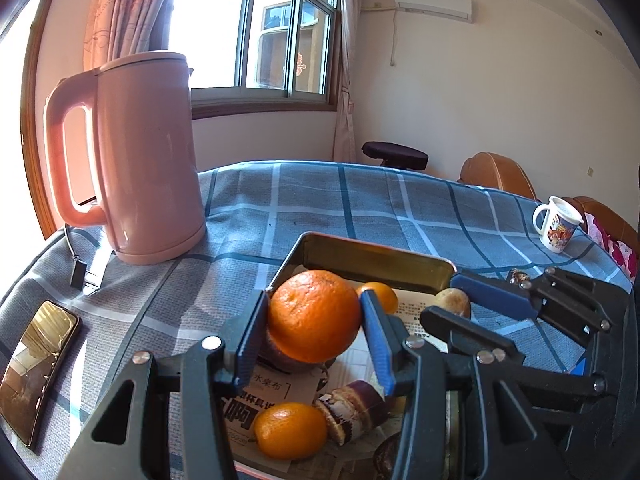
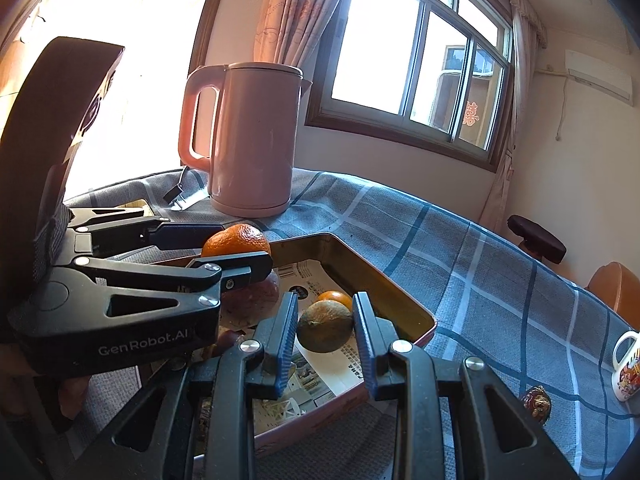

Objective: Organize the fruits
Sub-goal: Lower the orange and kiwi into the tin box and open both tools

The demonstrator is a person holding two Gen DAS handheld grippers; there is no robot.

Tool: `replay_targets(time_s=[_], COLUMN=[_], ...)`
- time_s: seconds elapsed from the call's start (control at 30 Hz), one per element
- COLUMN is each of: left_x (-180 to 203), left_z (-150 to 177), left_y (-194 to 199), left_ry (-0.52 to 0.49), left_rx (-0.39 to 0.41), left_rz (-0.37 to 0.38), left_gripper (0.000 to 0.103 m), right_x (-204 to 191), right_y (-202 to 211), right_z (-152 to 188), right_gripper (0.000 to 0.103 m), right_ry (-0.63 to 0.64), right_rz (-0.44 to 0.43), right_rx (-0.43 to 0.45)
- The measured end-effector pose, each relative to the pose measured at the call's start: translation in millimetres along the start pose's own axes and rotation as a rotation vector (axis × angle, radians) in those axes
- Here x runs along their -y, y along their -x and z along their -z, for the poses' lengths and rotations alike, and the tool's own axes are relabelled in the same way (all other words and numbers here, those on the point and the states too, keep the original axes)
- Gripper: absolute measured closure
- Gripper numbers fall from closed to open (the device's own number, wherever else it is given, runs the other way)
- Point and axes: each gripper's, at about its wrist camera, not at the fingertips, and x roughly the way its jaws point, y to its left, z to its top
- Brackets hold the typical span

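Note:
My left gripper (image 1: 314, 314) is shut on a large orange (image 1: 314, 314) and holds it above a paper-lined metal tin (image 1: 372, 256). In the tin lie a small orange (image 1: 290, 430), a second small orange (image 1: 380, 294), a wrapped roll cake (image 1: 352, 406) and a brownish fruit (image 1: 454, 302). In the right wrist view my right gripper (image 2: 325, 326) stands open over the tin (image 2: 400, 300), its fingers on either side of the brownish-green fruit (image 2: 324, 326), apart from it. The left gripper (image 2: 224, 248) with its orange (image 2: 236, 240) shows at the left.
A pink kettle (image 1: 140, 152) with its cord and plug (image 1: 82, 276) stands at the back left on the checked tablecloth. A phone (image 1: 34, 368) lies at the left edge. A printed mug (image 1: 558, 224) and a small wrapped sweet (image 2: 536, 402) are at the right.

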Motion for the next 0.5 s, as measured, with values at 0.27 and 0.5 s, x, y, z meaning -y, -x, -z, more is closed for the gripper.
replay_targets(time_s=[0.27, 0.5], left_x=[0.6, 2.5], left_z=[-0.6, -0.3], left_y=[-1.4, 1.7], left_ry=[-0.009, -0.015], left_rx=[-0.009, 0.005], left_rz=[0.014, 0.002], left_gripper=[0.052, 0.035], right_x=[-3.4, -11.6], right_y=[-8.8, -15.2], right_z=[0.5, 2.4], right_gripper=[0.073, 0.051], right_ry=[0.014, 0.044], right_rz=[-0.019, -0.031], right_rx=[-0.047, -0.094])
